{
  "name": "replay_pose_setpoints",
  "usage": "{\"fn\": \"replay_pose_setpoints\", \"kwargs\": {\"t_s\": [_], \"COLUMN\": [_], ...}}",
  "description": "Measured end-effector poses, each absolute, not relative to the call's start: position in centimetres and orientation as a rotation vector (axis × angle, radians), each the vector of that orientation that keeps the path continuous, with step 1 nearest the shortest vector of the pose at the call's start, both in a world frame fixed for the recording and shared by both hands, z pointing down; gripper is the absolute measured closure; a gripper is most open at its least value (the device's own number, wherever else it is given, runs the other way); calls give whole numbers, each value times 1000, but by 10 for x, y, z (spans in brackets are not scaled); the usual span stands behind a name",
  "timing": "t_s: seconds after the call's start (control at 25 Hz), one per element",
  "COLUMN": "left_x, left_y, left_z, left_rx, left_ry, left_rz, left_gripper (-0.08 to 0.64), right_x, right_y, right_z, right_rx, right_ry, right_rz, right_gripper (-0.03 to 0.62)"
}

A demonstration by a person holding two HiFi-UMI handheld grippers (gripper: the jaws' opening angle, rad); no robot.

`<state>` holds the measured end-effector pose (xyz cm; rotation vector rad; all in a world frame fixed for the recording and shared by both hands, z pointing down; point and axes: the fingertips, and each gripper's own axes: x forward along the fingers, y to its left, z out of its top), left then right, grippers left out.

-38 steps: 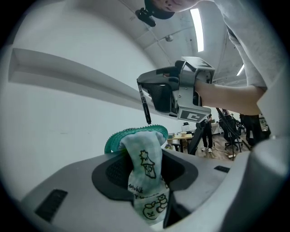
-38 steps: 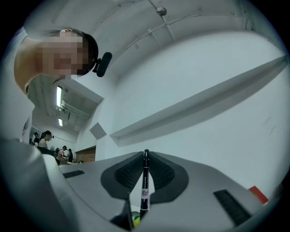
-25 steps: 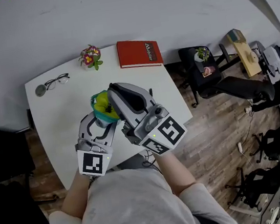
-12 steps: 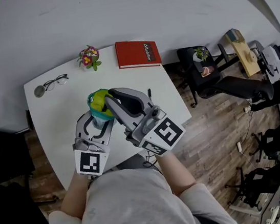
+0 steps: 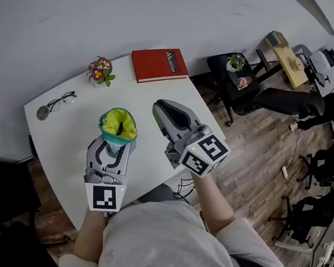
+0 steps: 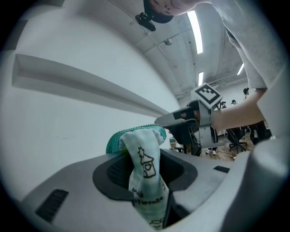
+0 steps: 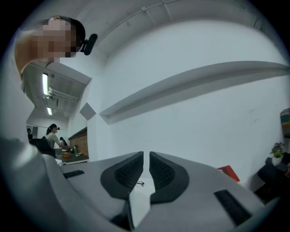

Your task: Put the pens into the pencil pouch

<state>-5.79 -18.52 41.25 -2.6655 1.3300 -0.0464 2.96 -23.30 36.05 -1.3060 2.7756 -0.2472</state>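
So from where I stood, the person had both forearms stretched out over the near edge of the white desk (image 5: 57, 145), one set of tongs in each hand, both pointing pretty much level toward the wall. The left tongs (image 5: 114, 149) sat near the middle of the desk and were pinching the lower part of the pencil pouch (image 5: 117, 124), pads squeezed onto the fabric from both sides. The pouch stood upright out of them, with its mouth gaping open at the top, teal zipper rim, yellow-green lining showing, and a little house doodle on the pale outside. The right tongs (image 5: 163, 107) were off to the right of the pouch, clearly apart from it and not touching, hovering over the right side of the desk. Those were pressed nearly together with just a thin slit between the pads and nothing in there. Further back on the desk were a red book (image 5: 158, 64), a small pot of flowers (image 5: 100, 70) and a pair of glasses (image 5: 61, 101), all well away from the pouch.
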Motion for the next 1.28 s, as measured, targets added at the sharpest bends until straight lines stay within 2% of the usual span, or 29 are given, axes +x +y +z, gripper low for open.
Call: {"fn": "replay_pose_setpoints", "kwargs": {"t_s": [0.28, 0.48, 0.6, 0.72, 1.28], "left_x": [-52, -52, -52, -52, -56], "left_y": [-188, -193, -196, -196, -200], "left_z": [414, 417, 417, 422, 423], "left_rx": [-2626, -2657, -2642, -2629, -2506], "left_ry": [1326, 1441, 1479, 1520, 1719], "left_rz": [-89, -33, -24, -69, -91], "left_gripper": [387, 387, 387, 387, 387], "right_x": [127, 166, 178, 184, 192], "right_y": [-254, -255, -260, -269, -322], "right_z": [458, 531, 561, 583, 654], "right_rx": [-1762, -1929, -1962, -1973, -2023], "right_ry": [2732, 2733, 2744, 2760, 2990], "right_rz": [-552, -888, -1058, -1188, -1462], "right_gripper": [537, 537, 526, 482, 477]}}
